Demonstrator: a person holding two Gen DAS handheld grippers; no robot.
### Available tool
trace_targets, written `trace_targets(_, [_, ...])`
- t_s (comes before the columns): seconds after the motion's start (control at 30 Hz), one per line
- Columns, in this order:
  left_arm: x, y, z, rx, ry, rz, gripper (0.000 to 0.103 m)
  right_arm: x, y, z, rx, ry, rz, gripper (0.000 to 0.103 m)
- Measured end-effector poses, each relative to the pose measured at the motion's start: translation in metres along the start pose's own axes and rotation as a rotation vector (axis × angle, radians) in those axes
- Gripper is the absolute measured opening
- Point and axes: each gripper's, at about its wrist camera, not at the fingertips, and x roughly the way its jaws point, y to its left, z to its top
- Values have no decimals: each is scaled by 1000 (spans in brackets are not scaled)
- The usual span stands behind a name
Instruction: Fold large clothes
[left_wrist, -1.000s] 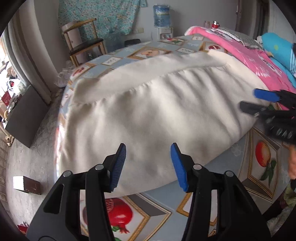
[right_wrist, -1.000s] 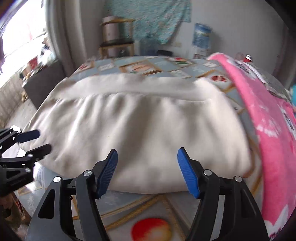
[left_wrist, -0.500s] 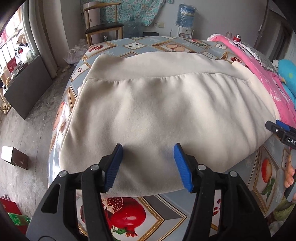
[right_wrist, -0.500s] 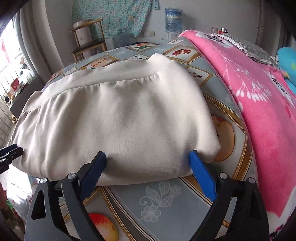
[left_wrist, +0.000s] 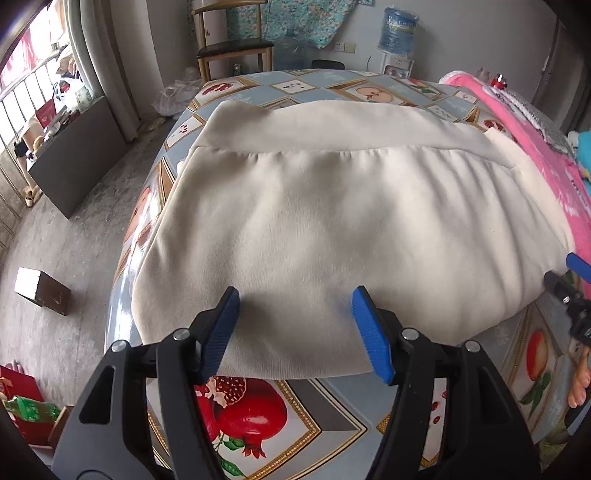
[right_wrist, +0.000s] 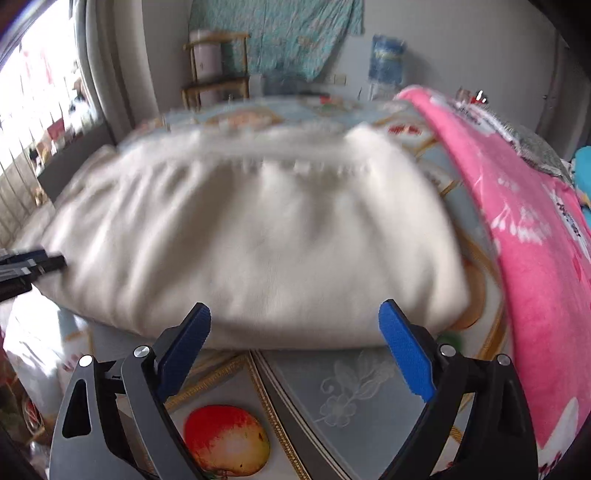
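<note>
A large cream garment (left_wrist: 332, 221) lies folded into a wide bundle on the bed, waistband at the far side. My left gripper (left_wrist: 295, 299) hovers over its near left edge. Its jaws are opening, the blue pads stand apart, and cloth lies below them unpinched. In the blurred right wrist view the garment (right_wrist: 258, 240) fills the middle. My right gripper (right_wrist: 294, 310) is open wide at its near right edge, the pads clear of the fabric. Each gripper shows in the other's view: the right gripper (left_wrist: 569, 273) at the right rim, the left gripper (right_wrist: 33, 262) at the left rim.
The bed sheet (left_wrist: 258, 406) has a fruit print. A pink blanket (right_wrist: 535, 240) runs along the garment's right side. Beyond the bed stand a wooden chair (left_wrist: 232, 48) and a water bottle (left_wrist: 400, 27). A brown box (left_wrist: 42, 291) and a dark cabinet (left_wrist: 81, 162) are on the floor at left.
Both pairs of jaws have spread wider. The left gripper has rolled level and dropped to the garment's near edge. The right gripper has shifted and its view is now blurred.
</note>
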Motion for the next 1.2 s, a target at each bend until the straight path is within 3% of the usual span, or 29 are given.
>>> trace_targets(0.17, [3, -6, 1, 0, 5, 30, 65, 0, 0, 1, 5, -10, -4, 92])
trace_targets(0.4, [2, -7, 1, -20, 1, 47, 66, -23, 13, 11, -23, -95, 24, 92])
trace_targets(0.53, [3, -7, 2, -36, -2, 59, 66, 8, 31, 8, -88, -13, 7, 97])
trace_targets(0.63, [4, -9, 3, -38, -2, 69, 67, 11, 37, 3, -111, -38, -28, 97])
trace_targets(1.2, [6, -14, 4, -54, 2, 107, 69, 12, 35, 5, -111, -20, -17, 97])
